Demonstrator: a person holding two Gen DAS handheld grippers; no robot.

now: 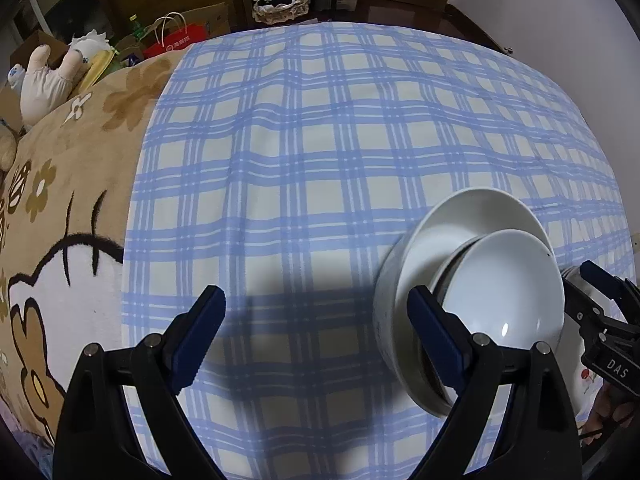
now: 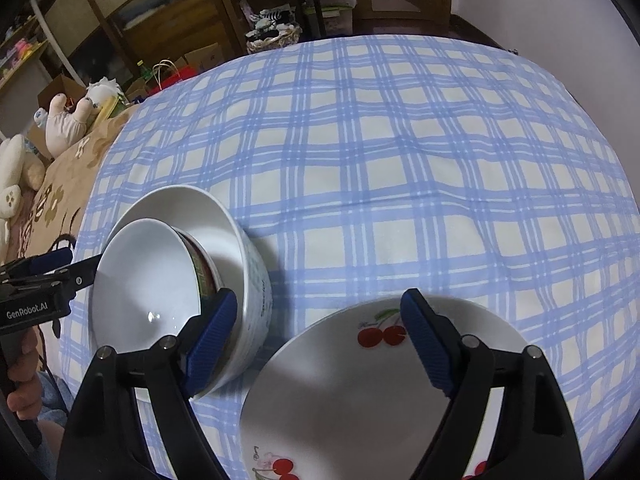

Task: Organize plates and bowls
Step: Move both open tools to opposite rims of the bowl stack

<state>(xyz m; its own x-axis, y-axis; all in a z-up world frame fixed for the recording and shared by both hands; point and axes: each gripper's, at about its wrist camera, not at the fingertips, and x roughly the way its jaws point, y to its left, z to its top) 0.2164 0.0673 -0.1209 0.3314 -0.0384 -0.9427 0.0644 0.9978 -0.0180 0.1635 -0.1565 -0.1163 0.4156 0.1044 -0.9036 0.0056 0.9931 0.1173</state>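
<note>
A large white bowl [image 1: 386, 320] stands on the blue checked cloth [image 1: 320, 140], and a smaller white bowl [image 1: 508, 292] sits tilted inside it. My left gripper [image 1: 316, 320] is open just left of this stack, with only cloth between its fingers; its right finger overlaps the big bowl's wall. In the right wrist view the stack, large bowl [image 2: 256, 280] and small bowl [image 2: 148, 280], is at the left. My right gripper [image 2: 320, 328] is open above a white cherry-print plate [image 2: 340, 392], holding nothing. Each gripper shows in the other's view: right gripper [image 1: 588, 292], left gripper [image 2: 72, 268].
A brown cartoon blanket [image 1: 80, 200] covers the surface left of the cloth [image 2: 400, 160]. Plush toys [image 1: 44, 80] lie at its far left edge. Wooden furniture, boxes and a basket [image 1: 280, 4] stand beyond the far edge. A hand [image 2: 24, 392] holds the left gripper's handle.
</note>
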